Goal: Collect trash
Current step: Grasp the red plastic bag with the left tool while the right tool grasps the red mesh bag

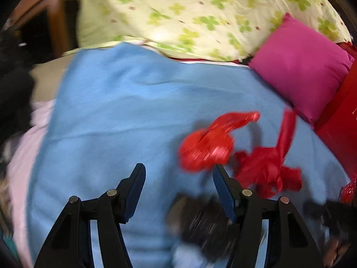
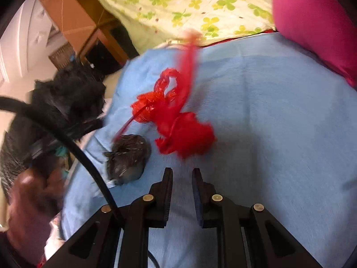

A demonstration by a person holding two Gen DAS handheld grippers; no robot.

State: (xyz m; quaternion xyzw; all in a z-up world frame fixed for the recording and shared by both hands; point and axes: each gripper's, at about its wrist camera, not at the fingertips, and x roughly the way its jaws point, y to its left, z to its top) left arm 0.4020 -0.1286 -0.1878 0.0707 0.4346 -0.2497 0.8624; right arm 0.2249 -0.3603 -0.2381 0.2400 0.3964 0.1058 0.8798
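Trash lies on a light blue sheet (image 1: pixel 125 102). In the left wrist view a knotted red plastic bag (image 1: pixel 207 147) and a second crumpled red bag (image 1: pixel 267 167) lie just ahead and right of my open, empty left gripper (image 1: pixel 178 174); a black crumpled bag (image 1: pixel 200 221) lies blurred between its fingers. In the right wrist view the red bags (image 2: pixel 178 125) and the black crumpled bag (image 2: pixel 128 158) lie ahead and left of my right gripper (image 2: pixel 182 174), whose jaws stand a narrow gap apart with nothing between them.
A clover-print pillow (image 1: pixel 189 15) and a magenta cushion (image 1: pixel 301 71) sit at the back of the bed. A red box (image 1: pixel 339 134) is at the right. A black bag (image 2: pixel 67 102), held by a hand (image 2: pixel 33 201), hangs left of the bed. Wooden furniture (image 2: pixel 73 15) stands behind.
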